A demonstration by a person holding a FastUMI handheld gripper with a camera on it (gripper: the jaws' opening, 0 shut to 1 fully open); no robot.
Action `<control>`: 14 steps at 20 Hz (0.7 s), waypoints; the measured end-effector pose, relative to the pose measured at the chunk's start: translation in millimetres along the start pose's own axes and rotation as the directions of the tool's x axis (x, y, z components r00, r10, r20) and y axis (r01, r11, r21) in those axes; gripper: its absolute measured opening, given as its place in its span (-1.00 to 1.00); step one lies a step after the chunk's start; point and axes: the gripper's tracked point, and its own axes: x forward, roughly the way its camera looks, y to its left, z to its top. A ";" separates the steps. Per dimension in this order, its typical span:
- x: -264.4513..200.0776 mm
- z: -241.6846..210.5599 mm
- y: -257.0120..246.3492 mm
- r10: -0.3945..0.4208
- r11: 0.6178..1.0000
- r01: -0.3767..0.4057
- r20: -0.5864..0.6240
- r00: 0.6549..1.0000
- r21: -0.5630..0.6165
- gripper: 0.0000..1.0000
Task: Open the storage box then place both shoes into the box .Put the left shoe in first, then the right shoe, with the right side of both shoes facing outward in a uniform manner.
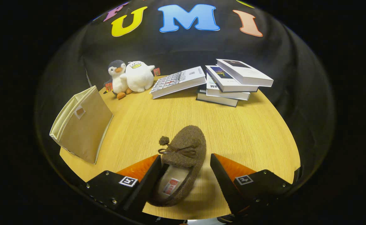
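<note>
table (233,131): shoe (183,156) between parted gripper (186,168) fingers.

One brown slipper (183,159) is lying on the surface (248,131), between the two fingers of the one hand-held gripper (185,164), which are standing apart on either side of it. One beige storage box (82,125) is sitting at ten o'clock from the slipper. Two plush toys are leaning together at eleven o'clock: one penguin (117,78) and one white duck (138,76). Five books are resting at one o'clock: four in a stack (233,84), one (178,82) propped against it.
</note>
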 end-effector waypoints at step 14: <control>26.6 -42.4 -16.5 -0.092 0.993 0.101 -0.140 0.986 0.060 -0.41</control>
